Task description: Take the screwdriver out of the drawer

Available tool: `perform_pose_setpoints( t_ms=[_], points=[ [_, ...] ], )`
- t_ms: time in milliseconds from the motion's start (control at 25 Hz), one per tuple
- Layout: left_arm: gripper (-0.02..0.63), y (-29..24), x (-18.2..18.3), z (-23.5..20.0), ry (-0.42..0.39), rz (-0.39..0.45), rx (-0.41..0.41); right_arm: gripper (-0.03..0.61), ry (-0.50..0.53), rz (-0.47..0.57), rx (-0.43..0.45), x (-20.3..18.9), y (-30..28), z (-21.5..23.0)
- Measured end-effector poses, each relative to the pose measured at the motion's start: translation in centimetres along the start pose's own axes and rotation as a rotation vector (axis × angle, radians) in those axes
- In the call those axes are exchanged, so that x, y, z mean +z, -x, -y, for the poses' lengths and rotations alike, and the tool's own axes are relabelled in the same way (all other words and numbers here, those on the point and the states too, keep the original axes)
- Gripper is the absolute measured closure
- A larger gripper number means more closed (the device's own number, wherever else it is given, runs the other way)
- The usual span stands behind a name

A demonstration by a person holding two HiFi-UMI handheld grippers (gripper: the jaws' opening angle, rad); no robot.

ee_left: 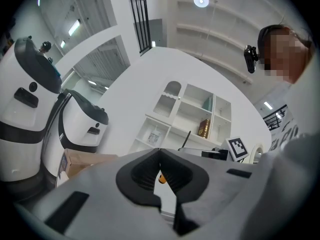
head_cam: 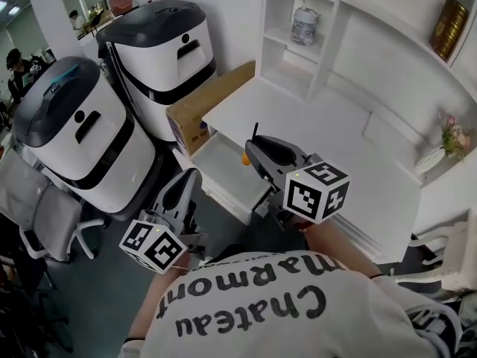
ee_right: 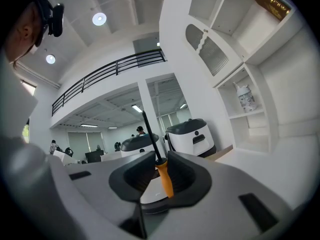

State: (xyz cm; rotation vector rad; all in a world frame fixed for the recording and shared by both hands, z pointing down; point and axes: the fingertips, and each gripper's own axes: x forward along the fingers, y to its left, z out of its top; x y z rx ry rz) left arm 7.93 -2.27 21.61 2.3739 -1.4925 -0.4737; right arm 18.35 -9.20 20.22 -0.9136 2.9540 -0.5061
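The right tool is clamped on the screwdriver. Its jaws pinch the top of the orange handle, and the black shaft stands up past the tips, leaning a little left. In the head view the screwdriver is out of the open drawer, held in the air over its right side. The white counter lies ahead and to the right of this tool. The left tool has its jaws closed tip to tip, with nothing between them. It sits left of the right tool, by the drawer's front corner. Beyond it stand two white machines and a cardboard box.
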Motion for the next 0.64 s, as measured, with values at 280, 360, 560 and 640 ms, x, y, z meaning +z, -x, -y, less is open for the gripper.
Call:
perform_pose_setpoints(
  t_ms=[280, 360, 560, 640],
  points=[
    [0.589, 1.6, -1.9, 2.8, -0.011, 0.020, 0.069, 0.492, -0.008, -0.042, 0.041, -1.9, 2.7, 0.8],
    [0.589, 2.1, -2.5, 3.2, -0.010, 0.022, 0.086, 0.492, -0.012, -0.054, 0.047, -2.5, 3.3, 0.9],
    [0.589, 3.0, -3.8, 4.1, -0.001, 0.017, 0.114, 0.492, -0.020, -0.085, 0.052, -4.2, 4.6, 1.3],
    [0.589, 3.1, -4.3, 4.5, 0.001, 0.013, 0.119, 0.492, -0.022, -0.093, 0.054, -4.6, 5.1, 1.5]
  ],
)
